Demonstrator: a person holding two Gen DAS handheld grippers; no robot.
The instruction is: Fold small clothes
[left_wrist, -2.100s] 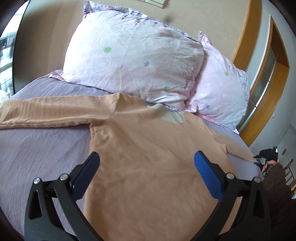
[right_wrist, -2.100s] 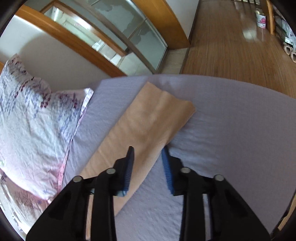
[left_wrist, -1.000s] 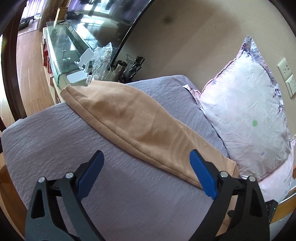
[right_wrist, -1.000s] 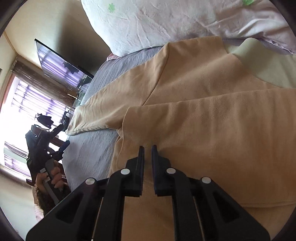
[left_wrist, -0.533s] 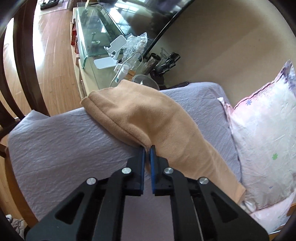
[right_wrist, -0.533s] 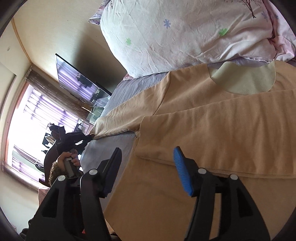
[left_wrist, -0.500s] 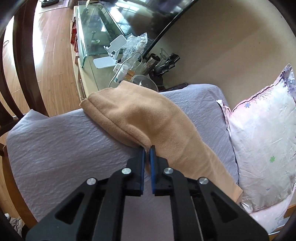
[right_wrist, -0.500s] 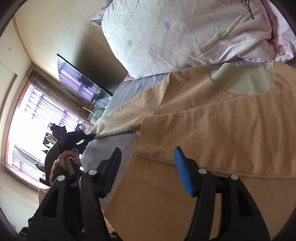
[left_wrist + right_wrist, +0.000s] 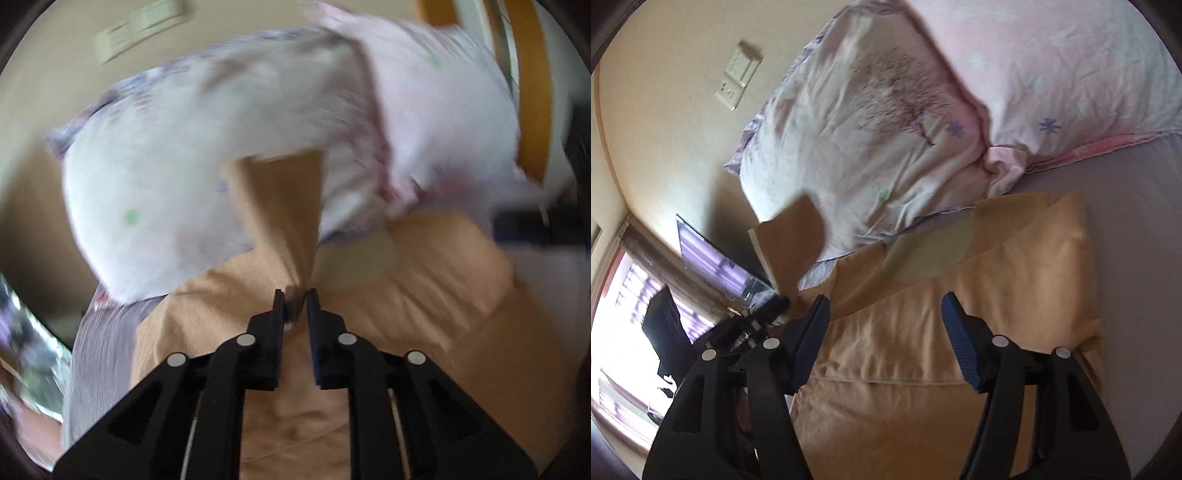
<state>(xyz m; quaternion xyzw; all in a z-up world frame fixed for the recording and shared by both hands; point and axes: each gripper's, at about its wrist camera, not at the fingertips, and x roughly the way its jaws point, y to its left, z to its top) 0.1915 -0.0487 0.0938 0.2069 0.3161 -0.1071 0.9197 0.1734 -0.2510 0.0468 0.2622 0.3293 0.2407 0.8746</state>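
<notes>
The left gripper, jaws clenched on the sleeve, now swings it off the bed over the shirt (2nd sleeve fold); the right gripper hangs released.

— What's the tan shirt made of, lower centre of the right wrist view?

— Soft matt cloth, slightly fuzzy like fleece, with shallow creases. The paler patch at its neck looks smoother.

— And the sheet at the right edge?

— Lilac cloth, matt, finely crinkled. The pillows above are thin, wrinkled printed cotton-like fabric.

— The tools?

— The right gripper is matt black plastic with dull silver metal pins; its blue pads look ribbed and rubbery. The left gripper has the same black plastic.

— The wall?

— Smooth, matt beige; the switch plate is glossy plastic.
</notes>
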